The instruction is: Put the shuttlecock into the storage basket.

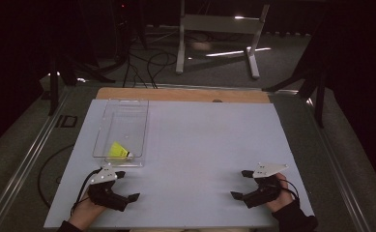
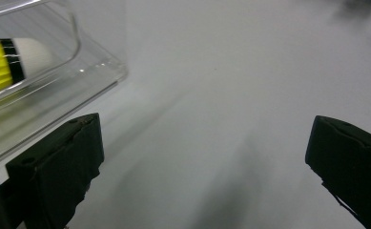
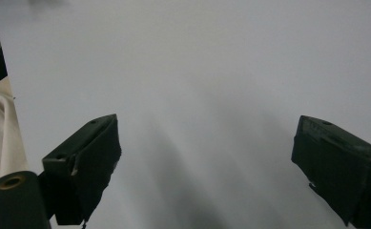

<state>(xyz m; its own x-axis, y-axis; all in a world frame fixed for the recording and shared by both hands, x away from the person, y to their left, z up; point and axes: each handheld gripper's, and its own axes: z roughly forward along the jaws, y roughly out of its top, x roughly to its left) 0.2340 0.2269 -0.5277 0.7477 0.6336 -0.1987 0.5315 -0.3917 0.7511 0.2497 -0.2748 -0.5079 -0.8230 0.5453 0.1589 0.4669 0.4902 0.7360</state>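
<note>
Jaws on both grippers are spread wide with nothing between them, just bare white tabletop (image 1: 200, 145). Left gripper (image 1: 127, 186) sits just short of the clear plastic tray (image 1: 103, 123), near its closest end but not touching as far as I can see. Yellow shuttlecock (image 1: 119, 152) lies on its side inside that tray at the near end; in the left gripper view its white cork tip (image 2: 33, 55) sits up-left of the jaws behind the tray wall. Right gripper (image 1: 242, 184) is well apart, over on the other side of the table.
</note>
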